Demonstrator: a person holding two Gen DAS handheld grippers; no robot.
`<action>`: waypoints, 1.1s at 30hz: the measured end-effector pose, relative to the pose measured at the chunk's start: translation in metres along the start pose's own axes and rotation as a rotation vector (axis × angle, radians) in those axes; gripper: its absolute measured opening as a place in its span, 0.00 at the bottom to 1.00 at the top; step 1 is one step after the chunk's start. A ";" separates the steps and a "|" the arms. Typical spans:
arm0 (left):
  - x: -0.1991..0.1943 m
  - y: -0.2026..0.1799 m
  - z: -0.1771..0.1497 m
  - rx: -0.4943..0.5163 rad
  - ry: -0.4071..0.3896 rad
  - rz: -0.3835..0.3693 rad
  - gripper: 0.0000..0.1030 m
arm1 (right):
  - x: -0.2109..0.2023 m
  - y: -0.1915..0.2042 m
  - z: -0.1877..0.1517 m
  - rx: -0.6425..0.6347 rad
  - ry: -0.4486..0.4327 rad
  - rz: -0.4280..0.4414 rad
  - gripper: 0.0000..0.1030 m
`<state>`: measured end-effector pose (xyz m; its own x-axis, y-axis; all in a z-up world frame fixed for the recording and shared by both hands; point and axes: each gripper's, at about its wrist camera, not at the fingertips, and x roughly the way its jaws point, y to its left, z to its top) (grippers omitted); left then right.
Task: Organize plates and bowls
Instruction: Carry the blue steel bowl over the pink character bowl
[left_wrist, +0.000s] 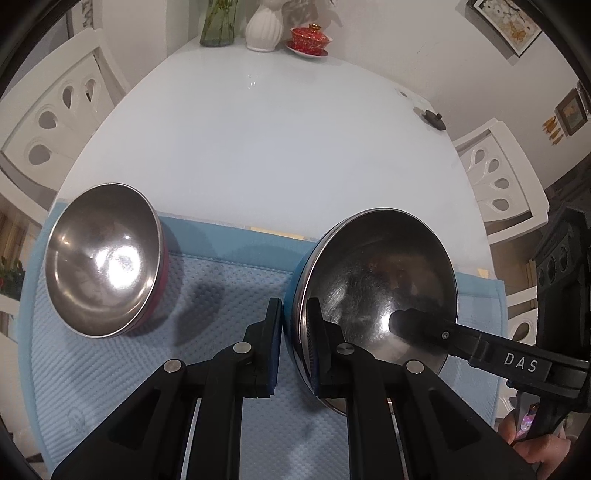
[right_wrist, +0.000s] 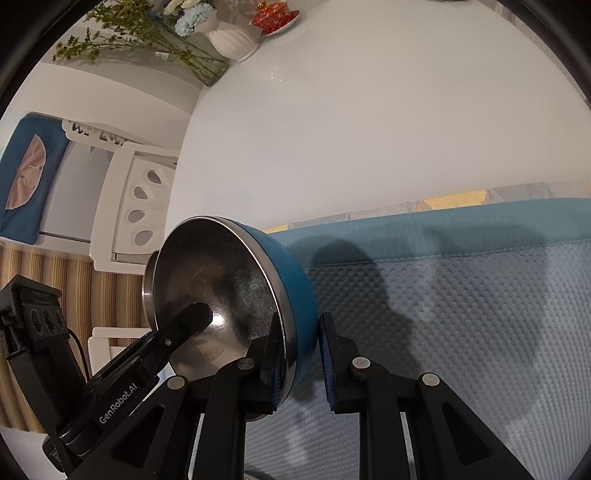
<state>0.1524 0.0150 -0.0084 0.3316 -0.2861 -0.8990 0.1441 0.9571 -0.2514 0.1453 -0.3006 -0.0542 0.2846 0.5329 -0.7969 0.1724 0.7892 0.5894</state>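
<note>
A steel bowl with a blue outside (left_wrist: 373, 280) hangs tilted a little above the blue mat (left_wrist: 221, 280). My left gripper (left_wrist: 295, 332) is shut on its left rim, one finger inside and one outside. My right gripper (left_wrist: 406, 325) reaches in from the right and clamps the opposite rim. In the right wrist view the same blue bowl (right_wrist: 221, 288) sits between the right gripper (right_wrist: 301, 350) fingers, with the left gripper (right_wrist: 192, 317) holding the far side. A second steel bowl with a pink outside (left_wrist: 107, 258) rests on the mat at the left.
The white table (left_wrist: 277, 140) stretches beyond the mat. At its far end stand a glass vase with stems (left_wrist: 218, 26), a white ribbed vase (left_wrist: 264, 29) and a red lidded cup on a saucer (left_wrist: 309, 38). A small dark lid (left_wrist: 434, 119) lies at the right edge. White chairs (left_wrist: 55, 118) flank the table.
</note>
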 end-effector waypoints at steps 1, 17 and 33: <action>-0.002 -0.001 0.000 0.001 -0.001 0.001 0.09 | -0.003 0.001 -0.001 0.000 -0.001 0.002 0.17; -0.029 -0.009 -0.021 0.009 -0.010 0.001 0.09 | -0.042 0.011 -0.023 -0.019 -0.016 0.015 0.18; -0.064 -0.024 -0.057 0.024 -0.014 -0.002 0.09 | -0.070 0.020 -0.055 -0.036 -0.018 0.014 0.18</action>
<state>0.0743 0.0131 0.0349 0.3440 -0.2891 -0.8933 0.1669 0.9551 -0.2448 0.0774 -0.3053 0.0058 0.3033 0.5385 -0.7862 0.1348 0.7925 0.5948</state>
